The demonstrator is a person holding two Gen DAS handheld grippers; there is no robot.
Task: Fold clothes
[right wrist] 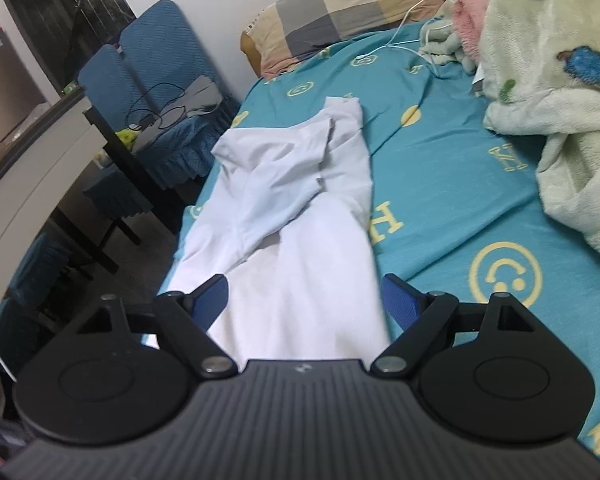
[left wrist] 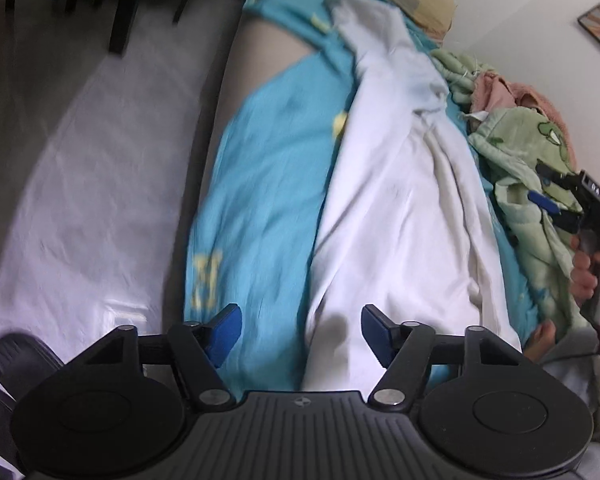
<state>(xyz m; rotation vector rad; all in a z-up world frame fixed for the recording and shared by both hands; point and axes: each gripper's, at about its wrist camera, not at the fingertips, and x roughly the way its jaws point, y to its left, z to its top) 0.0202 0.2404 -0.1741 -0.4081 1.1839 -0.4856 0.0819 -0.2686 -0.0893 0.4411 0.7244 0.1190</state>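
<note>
A white garment (right wrist: 296, 216) lies lengthwise on the teal bed sheet (right wrist: 452, 184), with one part folded over near its far end. It also shows in the left wrist view (left wrist: 396, 208). My left gripper (left wrist: 302, 330) is open and empty, just above the garment's near end. My right gripper (right wrist: 306, 300) is open and empty over the garment's near end. The right gripper also shows in the left wrist view (left wrist: 548, 192), open, over the green blanket.
A green plush blanket (right wrist: 552, 92) is heaped at the right of the bed, with a pink one (right wrist: 470, 12) behind it. A checked pillow (right wrist: 340, 12) and a white cable (right wrist: 408, 28) lie at the head. Blue chairs (right wrist: 156, 80) and a dark table (right wrist: 40, 152) stand left of the bed.
</note>
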